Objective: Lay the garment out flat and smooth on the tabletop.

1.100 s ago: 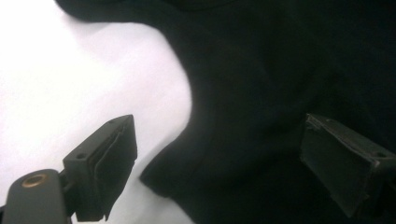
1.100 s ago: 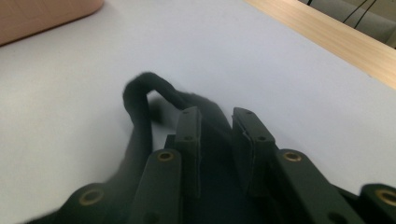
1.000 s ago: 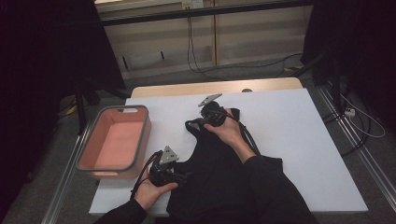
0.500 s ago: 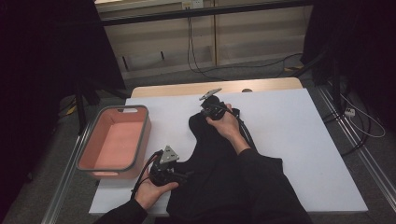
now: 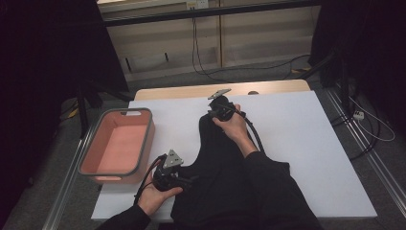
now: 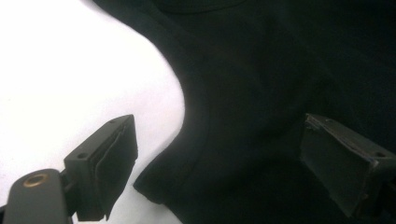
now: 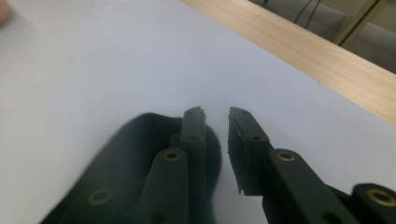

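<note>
Spreading a black garment flat on the white table cover.

Left gripper (image 6: 219, 158) wide open, jaws straddling the black garment (image 5: 225, 167) at its near-left edge, gripping nothing yet. Right gripper (image 7: 217, 140) at the far end of the cloth, jaws narrowly parted, one over the cloth tip, the other over bare white table cover (image 5: 306, 143); nothing clamped. Pink bin (image 5: 117, 143) well to the left. Likely risks: closing short of the hem and pinching only air, or bunching the fabric through uneven pulls.
</note>
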